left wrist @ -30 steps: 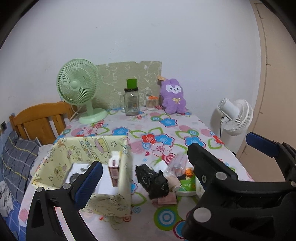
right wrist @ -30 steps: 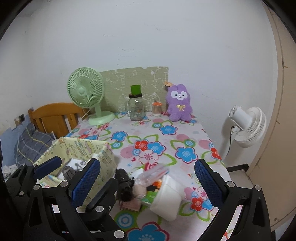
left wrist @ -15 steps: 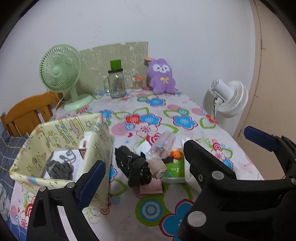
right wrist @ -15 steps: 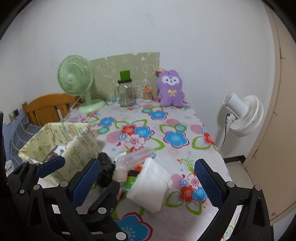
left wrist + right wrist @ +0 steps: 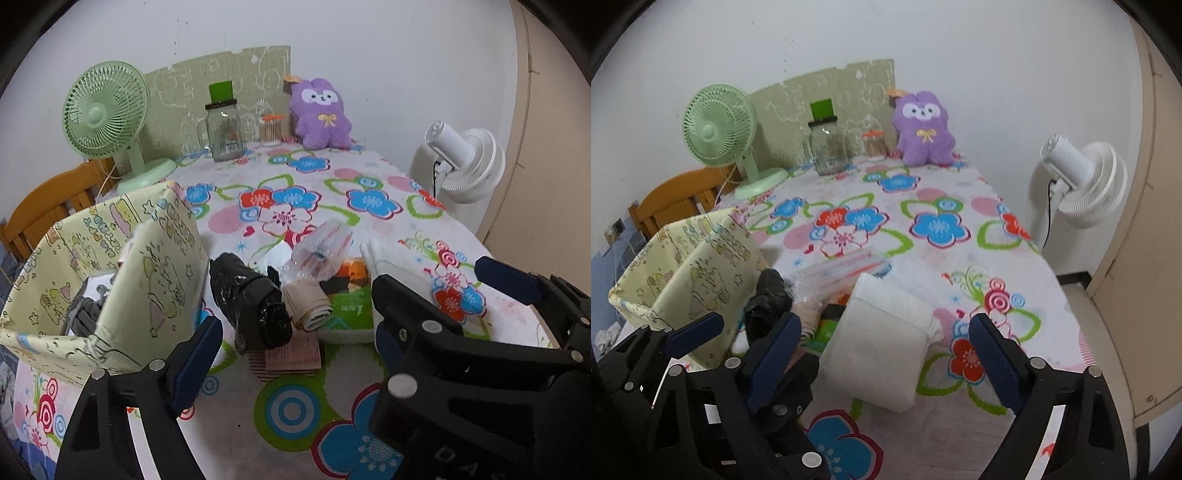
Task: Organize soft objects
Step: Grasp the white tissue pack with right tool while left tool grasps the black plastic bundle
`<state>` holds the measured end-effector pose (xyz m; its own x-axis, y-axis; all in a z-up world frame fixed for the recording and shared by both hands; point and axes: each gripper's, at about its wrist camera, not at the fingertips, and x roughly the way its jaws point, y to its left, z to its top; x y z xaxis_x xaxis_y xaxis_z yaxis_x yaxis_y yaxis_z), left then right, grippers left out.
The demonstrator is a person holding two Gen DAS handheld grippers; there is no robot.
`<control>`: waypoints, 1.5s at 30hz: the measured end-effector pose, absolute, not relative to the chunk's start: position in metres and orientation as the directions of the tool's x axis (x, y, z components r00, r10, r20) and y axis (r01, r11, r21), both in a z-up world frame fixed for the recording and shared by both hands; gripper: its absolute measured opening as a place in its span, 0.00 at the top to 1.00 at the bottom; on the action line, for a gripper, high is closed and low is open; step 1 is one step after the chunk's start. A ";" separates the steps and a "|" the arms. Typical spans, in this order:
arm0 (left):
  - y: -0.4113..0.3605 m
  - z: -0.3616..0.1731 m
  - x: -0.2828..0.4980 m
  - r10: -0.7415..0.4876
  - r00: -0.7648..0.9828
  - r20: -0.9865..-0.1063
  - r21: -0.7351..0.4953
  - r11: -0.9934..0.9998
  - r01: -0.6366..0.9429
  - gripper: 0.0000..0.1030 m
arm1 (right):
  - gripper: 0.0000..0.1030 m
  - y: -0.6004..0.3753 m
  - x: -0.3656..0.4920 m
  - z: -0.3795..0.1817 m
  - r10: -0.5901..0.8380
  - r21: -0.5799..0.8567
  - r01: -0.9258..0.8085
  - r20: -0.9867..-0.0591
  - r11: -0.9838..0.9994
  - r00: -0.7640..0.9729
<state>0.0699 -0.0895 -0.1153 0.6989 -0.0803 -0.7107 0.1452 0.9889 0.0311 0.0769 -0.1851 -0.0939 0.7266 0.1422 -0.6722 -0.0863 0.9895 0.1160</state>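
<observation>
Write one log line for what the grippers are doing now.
left gripper: open, closing, empty | right gripper: open, closing around white folded cloth | fabric bin: waiting

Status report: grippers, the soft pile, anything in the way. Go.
Left gripper and right gripper open, empty, jaws just closing a little. Soft pile beside the fabric bin, untouched. White folded cloth ahead of right.

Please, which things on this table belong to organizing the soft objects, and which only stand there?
For the job: black roll, beige roll, white folded cloth, yellow fabric box.
Just standing: green fan, glass jar, purple plush.
</observation>
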 end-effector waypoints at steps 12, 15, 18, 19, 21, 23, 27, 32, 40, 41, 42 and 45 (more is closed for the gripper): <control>-0.101 -0.133 0.080 -0.072 0.659 -0.749 0.056 0.984 0.170 0.17 | 0.44 -0.194 0.093 -0.126 0.186 0.192 -0.061 -0.744 0.979 0.641; -0.103 -0.132 0.080 -0.069 0.663 -0.745 0.061 0.983 0.171 0.17 | 0.50 -0.195 0.092 -0.127 0.189 0.194 -0.064 -0.742 0.979 0.643; -0.105 -0.131 0.081 -0.070 0.668 -0.741 0.060 0.984 0.170 0.17 | 0.57 -0.196 0.090 -0.124 0.190 0.194 -0.066 -0.736 0.979 0.650; -0.106 -0.131 0.081 -0.069 0.669 -0.740 0.061 0.984 0.169 0.17 | 0.62 -0.198 0.089 -0.123 0.189 0.193 -0.066 -0.733 0.979 0.653; -0.108 -0.130 0.082 -0.068 0.673 -0.737 0.062 0.984 0.167 0.18 | 0.67 -0.199 0.089 -0.121 0.187 0.189 -0.069 -0.730 0.979 0.657; -0.110 -0.129 0.081 -0.068 0.675 -0.735 0.062 0.984 0.168 0.21 | 0.71 -0.201 0.088 -0.119 0.175 0.177 -0.066 -0.727 0.982 0.664; -0.117 -0.130 0.078 -0.079 0.674 -0.734 0.065 0.980 0.186 0.21 | 0.76 -0.206 0.087 -0.119 0.157 0.167 -0.050 -0.727 0.985 0.668; -0.121 -0.132 0.080 -0.077 0.667 -0.741 0.071 0.979 0.193 0.26 | 0.79 -0.209 0.085 -0.122 0.161 0.170 -0.052 -0.732 0.984 0.662; -0.106 -0.120 0.078 -0.014 0.703 -0.711 0.106 0.986 0.127 0.26 | 0.82 -0.209 0.083 -0.115 0.173 0.185 -0.053 -0.722 0.981 0.670; -0.104 -0.118 0.077 -0.011 0.706 -0.708 0.108 0.987 0.123 0.29 | 0.82 -0.208 0.083 -0.113 0.179 0.190 -0.059 -0.718 0.980 0.672; -0.102 -0.116 0.077 -0.008 0.707 -0.707 0.107 0.987 0.118 0.30 | 0.83 -0.206 0.084 -0.111 0.183 0.191 -0.064 -0.716 0.980 0.674; -0.096 -0.113 0.078 0.012 0.712 -0.702 0.112 0.989 0.095 0.32 | 0.84 -0.200 0.084 -0.105 0.188 0.183 -0.079 -0.709 0.980 0.680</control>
<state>0.0784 -0.0964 -0.1129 0.7121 0.0117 -0.7020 0.0946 0.9891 0.1125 0.0839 -0.2000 -0.1053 0.6802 0.1875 -0.7086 -0.0793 0.9799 0.1832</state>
